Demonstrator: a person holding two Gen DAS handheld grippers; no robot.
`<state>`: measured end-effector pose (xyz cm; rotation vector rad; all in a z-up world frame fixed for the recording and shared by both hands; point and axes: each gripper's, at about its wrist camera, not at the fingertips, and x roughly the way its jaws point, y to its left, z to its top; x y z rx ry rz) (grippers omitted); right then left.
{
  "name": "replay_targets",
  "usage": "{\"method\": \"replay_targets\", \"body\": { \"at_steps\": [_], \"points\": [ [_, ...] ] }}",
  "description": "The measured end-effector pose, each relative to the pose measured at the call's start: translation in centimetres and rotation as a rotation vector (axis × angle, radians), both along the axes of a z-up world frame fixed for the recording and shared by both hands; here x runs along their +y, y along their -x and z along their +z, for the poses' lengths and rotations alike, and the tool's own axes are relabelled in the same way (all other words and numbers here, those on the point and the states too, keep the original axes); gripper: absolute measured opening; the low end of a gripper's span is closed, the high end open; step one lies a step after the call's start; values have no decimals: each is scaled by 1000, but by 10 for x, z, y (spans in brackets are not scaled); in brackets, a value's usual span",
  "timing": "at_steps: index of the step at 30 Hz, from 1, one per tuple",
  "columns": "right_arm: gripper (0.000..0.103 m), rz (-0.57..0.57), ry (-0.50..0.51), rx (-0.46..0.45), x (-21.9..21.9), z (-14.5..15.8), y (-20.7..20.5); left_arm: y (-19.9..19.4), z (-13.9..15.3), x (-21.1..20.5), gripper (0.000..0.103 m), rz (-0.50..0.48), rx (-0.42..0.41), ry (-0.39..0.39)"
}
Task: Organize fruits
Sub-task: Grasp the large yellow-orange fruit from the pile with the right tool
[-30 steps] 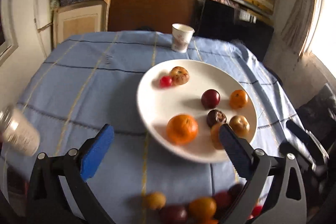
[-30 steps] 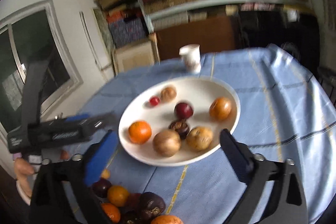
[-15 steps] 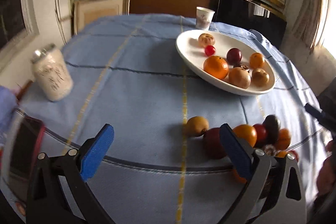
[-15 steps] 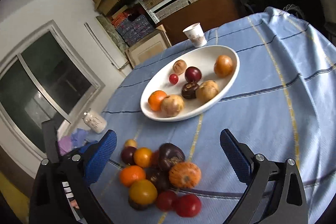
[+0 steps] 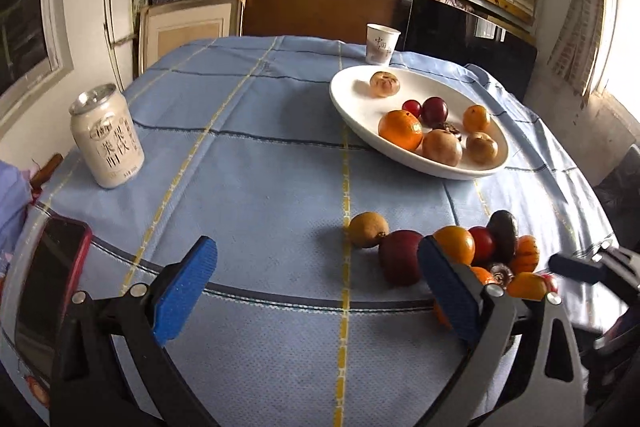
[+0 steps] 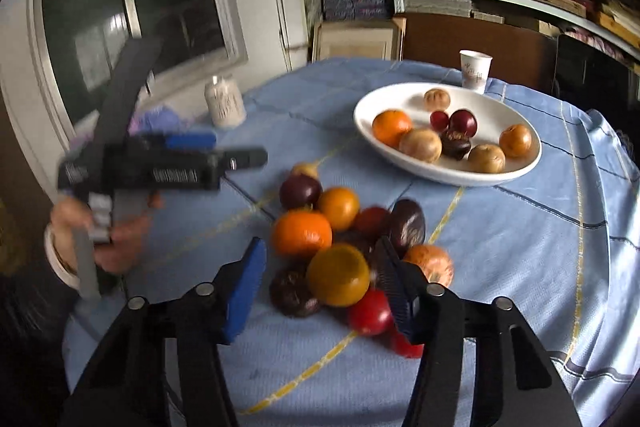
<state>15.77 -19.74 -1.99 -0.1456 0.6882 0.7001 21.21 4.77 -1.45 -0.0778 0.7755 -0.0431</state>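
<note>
So both grippers are over the blue tablecloth (image 5: 260,187) and neither one has anything in it. The left gripper (image 5: 316,283) has its blue pads spread wide, hovering above bare cloth with the loose pile of fruit (image 5: 472,255) just off to its right side; the brownish fruit (image 5: 368,229) at the near end of that pile sits between the pads in the view but the pads aren't touching it. The right gripper (image 6: 320,283) is lower and set noticeably narrower, with its pads on either side of a yellow-orange fruit (image 6: 338,281) at the front of the pile. Can't tell from the blur whether the pads are actually touching it, but there's a visible gap on the left side, so it isn't clamped. Right around that one there's a bright orange (image 6: 302,233), a dark wrinkly fruit (image 6: 292,293) and a red tomato-looking one (image 6: 370,311), all bunched up touching each other. Further back the white plate (image 6: 400,155) holds eight fruits, including an orange one (image 6: 391,127) and a dark purple one (image 6: 463,122). A paper cup (image 6: 475,71) stands just behind the plate, and a white drink can (image 5: 106,137) stands well apart on the left side of the table. There's also a phone in a red case (image 5: 52,283) lying at the near left edge.
</note>
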Motion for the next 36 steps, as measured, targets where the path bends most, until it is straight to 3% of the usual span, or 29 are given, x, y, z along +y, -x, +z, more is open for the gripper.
{"method": "replay_targets", "body": {
  "at_steps": [9,12,36],
  "points": [
    [52,-35,53,22,3,-10,-7,0,-1,7,98,15,10,56],
    [49,-39,58,35,3,-13,-11,0,0,7,98,12,9,51],
    [49,-49,95,42,8,-19,-12,1,-4,0,99,-2,22,18]
  ]
}}
